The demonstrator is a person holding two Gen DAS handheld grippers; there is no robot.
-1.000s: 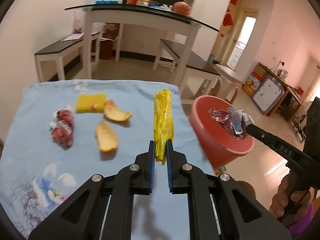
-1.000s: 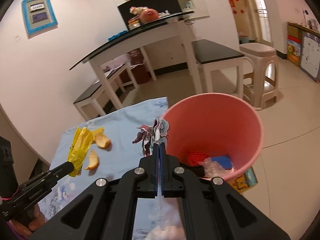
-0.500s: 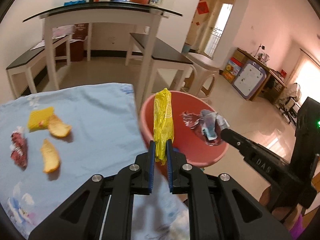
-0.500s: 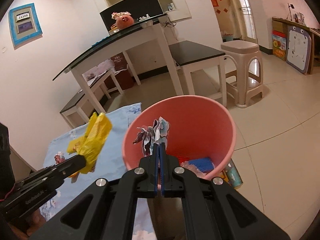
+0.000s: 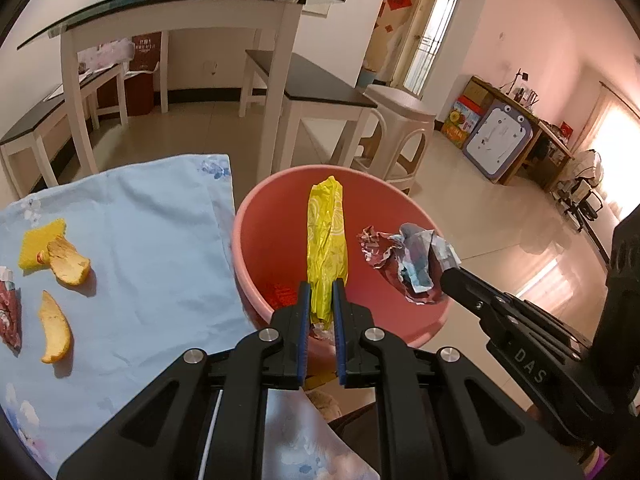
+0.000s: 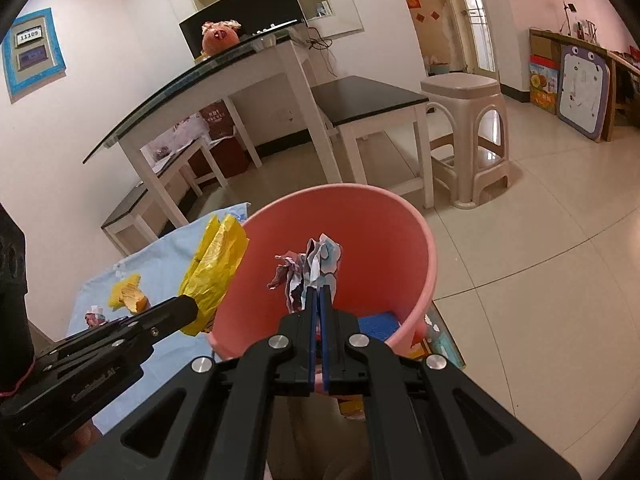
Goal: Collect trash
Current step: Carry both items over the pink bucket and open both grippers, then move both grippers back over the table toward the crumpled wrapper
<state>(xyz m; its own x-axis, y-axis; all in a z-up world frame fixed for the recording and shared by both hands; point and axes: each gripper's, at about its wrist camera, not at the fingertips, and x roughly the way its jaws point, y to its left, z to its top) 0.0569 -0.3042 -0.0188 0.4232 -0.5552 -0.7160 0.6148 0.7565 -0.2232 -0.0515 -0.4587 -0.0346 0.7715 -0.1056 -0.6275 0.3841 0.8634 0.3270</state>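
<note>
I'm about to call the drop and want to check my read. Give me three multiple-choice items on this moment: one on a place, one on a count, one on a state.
1. Where is the yellow wrapper?
A. flat on the blue cloth
B. over the pink bin's mouth
C. on the glass table

2. How many orange peel pieces lie on the blue cloth?
A. two
B. four
C. none

3. What state is the right gripper in?
A. wide open and empty
B. shut on the crumpled wrapper
C. shut on a peel

Answers: 1 B, the left gripper holds it above the pink bin. 2 A, two peels show. 3 B, the crumpled wrapper is pinched between its fingers.
</note>
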